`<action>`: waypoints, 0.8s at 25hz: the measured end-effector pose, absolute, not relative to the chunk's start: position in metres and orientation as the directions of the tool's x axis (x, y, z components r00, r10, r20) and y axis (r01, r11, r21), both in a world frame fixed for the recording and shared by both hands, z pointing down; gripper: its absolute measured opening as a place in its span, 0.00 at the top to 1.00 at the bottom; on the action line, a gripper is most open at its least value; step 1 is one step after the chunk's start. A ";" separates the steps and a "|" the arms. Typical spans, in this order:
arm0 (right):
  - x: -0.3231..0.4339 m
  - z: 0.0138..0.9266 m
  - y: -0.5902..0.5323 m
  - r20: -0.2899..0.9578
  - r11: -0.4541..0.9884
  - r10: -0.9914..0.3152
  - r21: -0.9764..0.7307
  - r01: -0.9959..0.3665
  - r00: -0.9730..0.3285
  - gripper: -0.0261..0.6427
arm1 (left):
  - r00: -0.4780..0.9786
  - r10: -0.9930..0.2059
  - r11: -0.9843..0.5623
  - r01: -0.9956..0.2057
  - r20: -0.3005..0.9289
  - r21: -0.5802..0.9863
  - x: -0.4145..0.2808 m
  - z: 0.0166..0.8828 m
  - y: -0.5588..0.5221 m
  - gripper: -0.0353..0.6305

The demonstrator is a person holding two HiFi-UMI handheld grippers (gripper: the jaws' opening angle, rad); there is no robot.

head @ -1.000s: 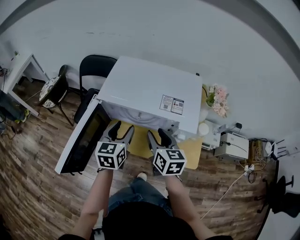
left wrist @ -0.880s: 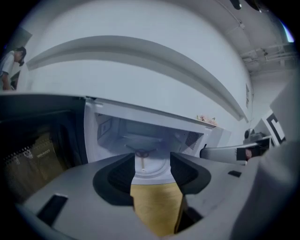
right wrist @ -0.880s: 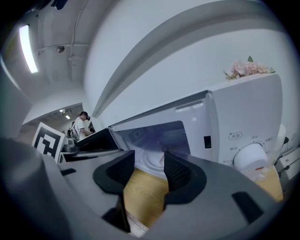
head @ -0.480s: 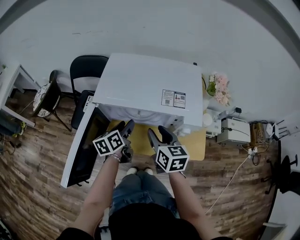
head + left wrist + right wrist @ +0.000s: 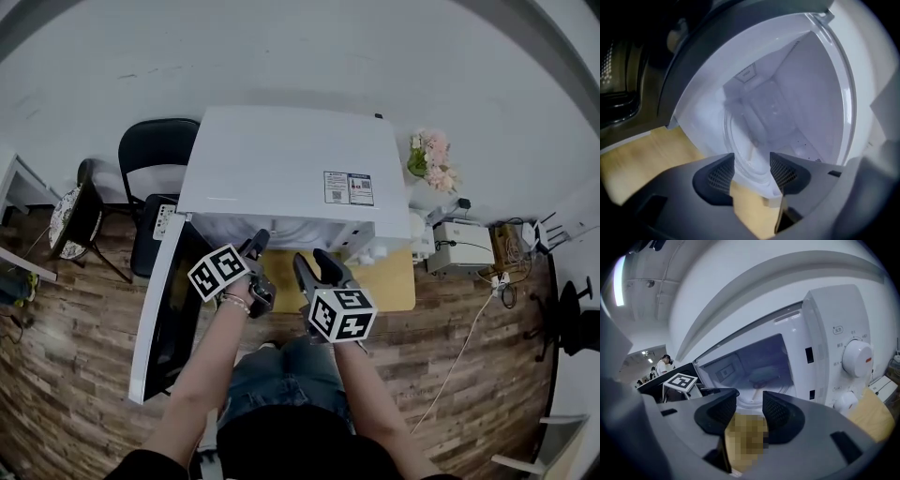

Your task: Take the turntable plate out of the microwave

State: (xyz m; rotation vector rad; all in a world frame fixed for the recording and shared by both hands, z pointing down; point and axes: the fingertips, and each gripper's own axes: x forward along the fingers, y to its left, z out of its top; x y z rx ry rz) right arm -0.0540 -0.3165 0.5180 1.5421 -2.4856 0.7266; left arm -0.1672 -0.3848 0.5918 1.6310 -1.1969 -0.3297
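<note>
A pale wooden bench (image 5: 392, 281) sits at the centre of the head view, on a plank floor (image 5: 75, 375) of brown wood. A grey-white wall (image 5: 300, 56) fills the top of the frame. In the upper left stands a black chair (image 5: 155, 150). A second chair with a patterned cushion (image 5: 67, 211) is at the left edge. Right of centre is a bunch of pink flowers (image 5: 429, 159), and below them a white box-shaped device (image 5: 464, 248). A pale cable (image 5: 459, 361) trails over the floor at lower right. At the left of the right gripper view, a person (image 5: 661, 364) stands far off under a ceiling light (image 5: 618, 282).
</note>
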 end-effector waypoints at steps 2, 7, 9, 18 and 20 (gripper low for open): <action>-0.053 0.522 -0.314 0.352 0.351 -0.816 -0.328 -0.877 -0.459 0.69 | 0.445 -0.831 0.065 -0.519 0.334 0.852 -0.171 0.593 -0.386 0.59; -0.049 0.523 -0.313 0.356 0.335 -0.824 -0.318 -0.887 -0.440 0.71 | 0.423 -0.840 0.135 -0.442 0.339 0.887 -0.175 0.596 -0.387 0.59; -0.050 0.522 -0.313 0.356 0.337 -0.825 -0.313 -0.888 -0.438 0.71 | 0.428 -0.841 0.136 -0.423 0.330 0.896 -0.173 0.598 -0.389 0.59; -0.048 0.533 -0.315 0.367 0.304 -0.818 -0.377 -0.875 -0.443 0.73 | 0.401 -0.870 0.160 -0.322 0.287 0.933 -0.173 0.602 -0.395 0.65; -0.047 0.538 -0.318 0.371 0.293 -0.813 -0.405 -0.866 -0.449 0.73 | 0.384 -0.873 0.177 -0.325 0.301 0.929 -0.176 0.608 -0.394 0.74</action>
